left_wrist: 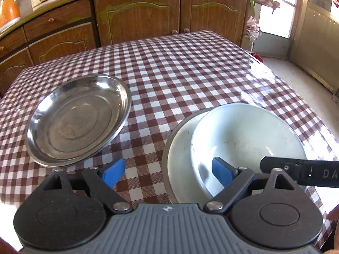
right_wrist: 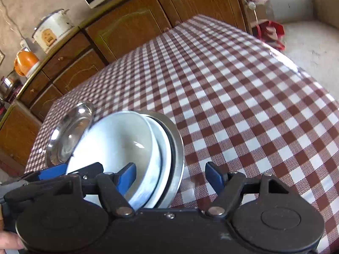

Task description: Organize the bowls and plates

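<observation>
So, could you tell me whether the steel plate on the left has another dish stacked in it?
No, the steel plate lies bare on the checked tablecloth, apart from the stacked white bowl.

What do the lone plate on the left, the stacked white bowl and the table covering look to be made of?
Lone plate: polished metal, likely stainless steel; it mirrors its surroundings. White bowl: glazed ceramic or enamel, uncertain; smooth white with soft highlights. Checked tablecloth: probably vinyl or oilcloth; woven-looking print with glossy window glare.
</observation>
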A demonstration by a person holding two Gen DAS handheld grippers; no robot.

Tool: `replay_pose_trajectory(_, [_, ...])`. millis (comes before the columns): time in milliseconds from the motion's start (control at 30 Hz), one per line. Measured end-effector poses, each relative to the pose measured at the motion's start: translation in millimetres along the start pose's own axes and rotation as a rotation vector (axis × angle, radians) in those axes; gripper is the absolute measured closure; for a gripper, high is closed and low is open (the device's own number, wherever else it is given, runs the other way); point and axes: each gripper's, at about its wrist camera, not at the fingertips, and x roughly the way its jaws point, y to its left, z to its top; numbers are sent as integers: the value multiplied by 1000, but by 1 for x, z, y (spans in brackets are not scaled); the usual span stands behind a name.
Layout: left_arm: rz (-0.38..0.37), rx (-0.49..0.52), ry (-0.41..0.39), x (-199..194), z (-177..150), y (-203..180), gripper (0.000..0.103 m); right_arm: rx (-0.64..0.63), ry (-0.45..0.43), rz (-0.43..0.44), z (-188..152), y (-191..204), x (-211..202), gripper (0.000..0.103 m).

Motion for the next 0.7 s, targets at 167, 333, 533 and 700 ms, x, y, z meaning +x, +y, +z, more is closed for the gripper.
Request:
replay_pose_trajectory(167, [-46,-13,3,9,2,4,14,-13,-12,11,1,-1,8,21])
replay_pose_trajectory(333, [-143,2,-11,10,5,-2,39,-67,-35,51,0,9,13,51])
replay_pose_trajectory(533, [-139,-14,3,8,4,-5,40,-48,-44,58,0,7,12,53])
replay_pose_trajectory(700, [-139,-12,0,2,2,-9,40,-54,-45,46,-2,7,5,53])
